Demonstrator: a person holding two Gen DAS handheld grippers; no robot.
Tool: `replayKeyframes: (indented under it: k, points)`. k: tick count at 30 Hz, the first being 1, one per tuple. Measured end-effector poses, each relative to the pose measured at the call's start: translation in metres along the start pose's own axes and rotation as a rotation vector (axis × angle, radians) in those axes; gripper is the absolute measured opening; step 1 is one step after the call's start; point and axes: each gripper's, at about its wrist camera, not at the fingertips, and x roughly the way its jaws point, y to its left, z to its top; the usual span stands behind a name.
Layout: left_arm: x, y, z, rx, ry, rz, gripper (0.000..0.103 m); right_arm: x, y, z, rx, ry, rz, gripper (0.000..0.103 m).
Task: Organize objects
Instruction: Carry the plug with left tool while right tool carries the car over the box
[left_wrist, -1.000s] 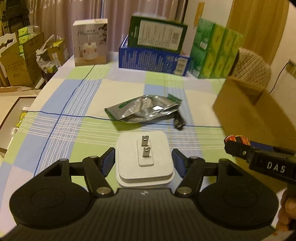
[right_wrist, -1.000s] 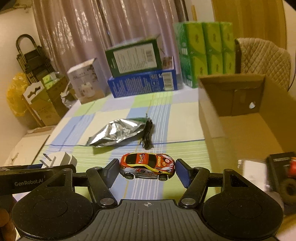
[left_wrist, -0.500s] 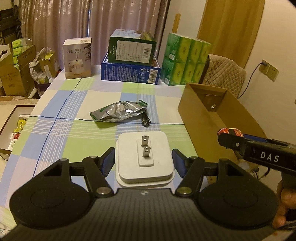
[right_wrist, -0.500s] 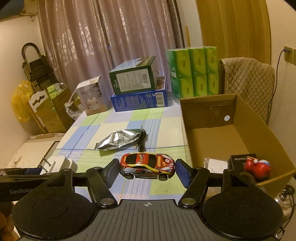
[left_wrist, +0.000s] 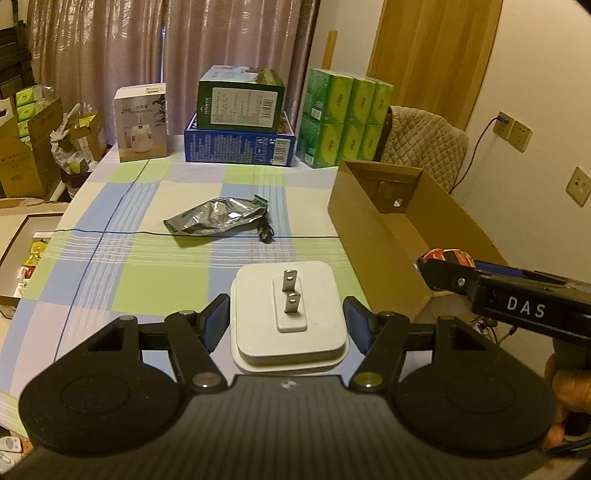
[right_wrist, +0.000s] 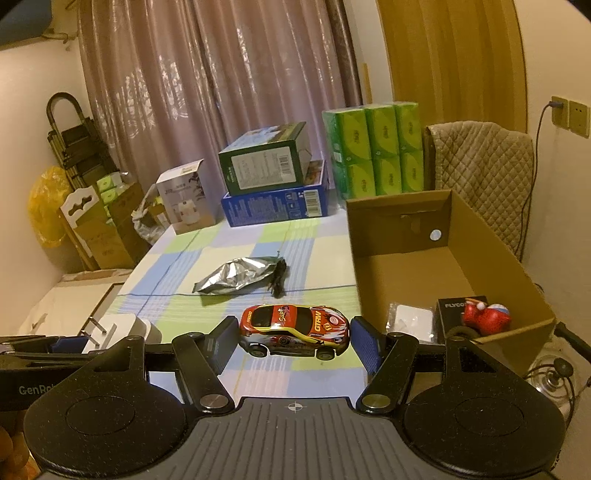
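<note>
Both loads hang in the air above the checked surface (left_wrist: 155, 273), just short of the cardboard box (right_wrist: 517, 280).

Left gripper (left_wrist: 289, 319): fingers clamped on the white plug adapter (left_wrist: 288, 314), one on each side face. Prongs point fwd, away from the camera; the two blades are stacked roughly vertical.

Right gripper (right_wrist: 293, 341): fingers closed on the toy car (right_wrist: 293, 328), pinching nose & tail. Long axis runs across the gripper, left-right, wheels down, nose probably to the right.

Risks, as I judge them:
- Car held only by its ends, so it could pivot or pop out if tilted.
- Adapter's smooth faces may slip.
- The grippers are close together and could clash at the box rim.
- A drop could land on the red toy (right_wrist: 487, 317) & black box (right_wrist: 458, 317) already inside.
</note>
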Motion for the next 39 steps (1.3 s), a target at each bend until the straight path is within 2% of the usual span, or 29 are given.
replayKeyframes:
  k: [8, 21, 39]
  points:
    - [0.003, -0.016, -0.001, 0.014, 0.004, -0.030, 0.062, -0.015, -0.023, -0.005, 0.011, -0.011, -0.040, 0.063]
    - [0.019, -0.053, 0.001, 0.049, 0.025, -0.096, 0.062, -0.037, -0.072, -0.005, 0.026, -0.026, -0.156, 0.063]
    - [0.042, -0.104, 0.015, 0.114, 0.037, -0.161, 0.062, -0.053, -0.129, -0.001, 0.095, -0.046, -0.239, 0.063]
